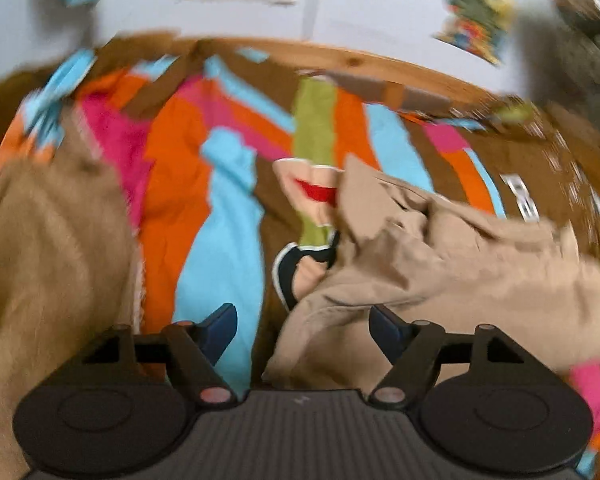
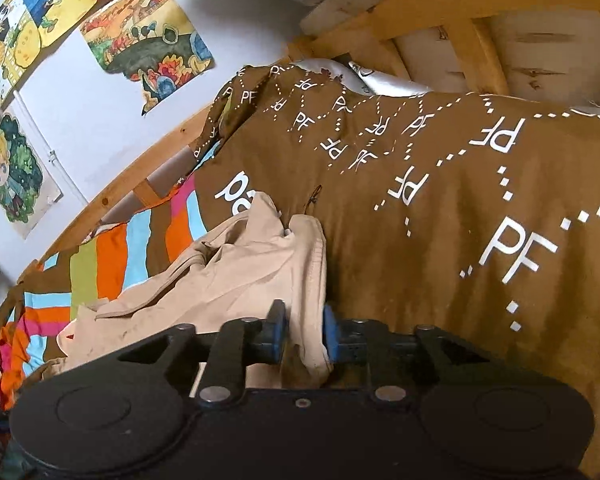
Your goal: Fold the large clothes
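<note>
A beige garment (image 1: 440,256) lies crumpled on a striped bedspread (image 1: 220,240). My left gripper (image 1: 302,328) is open, its blue fingertips (image 1: 220,328) spread just above the garment's near edge; the view is motion-blurred. In the right wrist view the same beige garment (image 2: 228,276) lies bunched on the bed. My right gripper (image 2: 304,332) is shut on a fold of its edge, pinched between the blue pads (image 2: 329,332).
A tan furry cloth (image 1: 48,248) lies at the left. A brown cover printed "PF" (image 2: 440,220) lies to the right. A wooden bed frame (image 2: 440,12) and a wall with drawings (image 2: 140,40) stand behind.
</note>
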`<control>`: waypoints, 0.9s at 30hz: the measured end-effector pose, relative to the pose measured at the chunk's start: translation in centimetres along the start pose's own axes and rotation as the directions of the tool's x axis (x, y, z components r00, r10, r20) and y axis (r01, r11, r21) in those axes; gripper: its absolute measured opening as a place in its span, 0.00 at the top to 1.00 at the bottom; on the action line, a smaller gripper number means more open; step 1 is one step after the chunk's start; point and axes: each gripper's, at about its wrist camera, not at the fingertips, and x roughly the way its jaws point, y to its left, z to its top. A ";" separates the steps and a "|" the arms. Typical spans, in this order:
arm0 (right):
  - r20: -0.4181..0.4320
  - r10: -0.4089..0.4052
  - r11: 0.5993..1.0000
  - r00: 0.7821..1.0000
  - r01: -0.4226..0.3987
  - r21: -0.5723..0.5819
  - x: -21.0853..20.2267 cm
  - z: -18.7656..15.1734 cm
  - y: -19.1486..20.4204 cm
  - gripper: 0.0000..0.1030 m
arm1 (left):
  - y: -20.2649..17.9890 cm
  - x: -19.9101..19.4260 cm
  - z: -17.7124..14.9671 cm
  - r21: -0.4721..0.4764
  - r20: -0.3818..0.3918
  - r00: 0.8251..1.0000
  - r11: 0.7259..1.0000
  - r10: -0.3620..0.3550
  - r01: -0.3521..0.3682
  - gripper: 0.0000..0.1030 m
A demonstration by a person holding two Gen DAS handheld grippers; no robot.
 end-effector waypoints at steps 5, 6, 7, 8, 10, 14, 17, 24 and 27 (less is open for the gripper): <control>0.011 0.015 1.000 1.000 -0.015 -0.015 0.3 -0.3 0.0 0.65 | -3.7 1.8 0.6 0.215 0.042 0.998 0.975 0.053 -0.061 0.50; 0.012 0.016 1.000 1.000 -0.015 -0.017 0.6 -0.3 0.0 0.65 | -3.9 2.3 1.0 0.197 0.046 0.998 0.979 0.049 -0.057 0.65; 0.011 0.016 1.000 1.000 -0.016 -0.018 0.9 -0.3 0.0 0.65 | -3.8 2.6 1.3 0.164 0.049 0.997 0.984 0.065 -0.072 0.76; 0.015 0.020 1.000 1.000 -0.020 -0.018 1.2 -0.4 0.1 0.69 | -3.6 3.0 1.5 0.118 0.056 0.993 0.987 0.101 -0.107 0.86; 0.052 0.009 1.000 0.999 -0.007 -0.030 1.2 -0.5 0.3 0.85 | -2.7 3.9 2.5 0.013 0.052 0.984 0.985 0.169 -0.170 0.90; 0.121 0.019 0.998 0.992 -0.011 -0.068 0.5 -0.2 1.1 0.89 | 0.1 6.2 3.2 -0.089 -0.029 0.981 0.977 0.191 -0.193 0.91; 0.125 -0.020 0.992 0.992 0.036 -0.123 0.9 -0.3 1.9 0.90 | -0.1 6.9 2.7 -0.035 -0.035 0.978 0.978 0.206 -0.207 0.91; -0.051 -0.138 0.988 0.989 0.135 -0.069 1.2 -1.7 0.7 0.90 | 0.1 8.5 2.2 0.037 -0.062 0.980 0.982 0.189 -0.187 0.90; -0.070 -0.160 0.981 0.985 0.151 -0.121 1.7 -2.1 0.9 0.90 | 0.9 9.3 2.1 0.034 -0.111 0.985 0.991 0.130 -0.127 0.89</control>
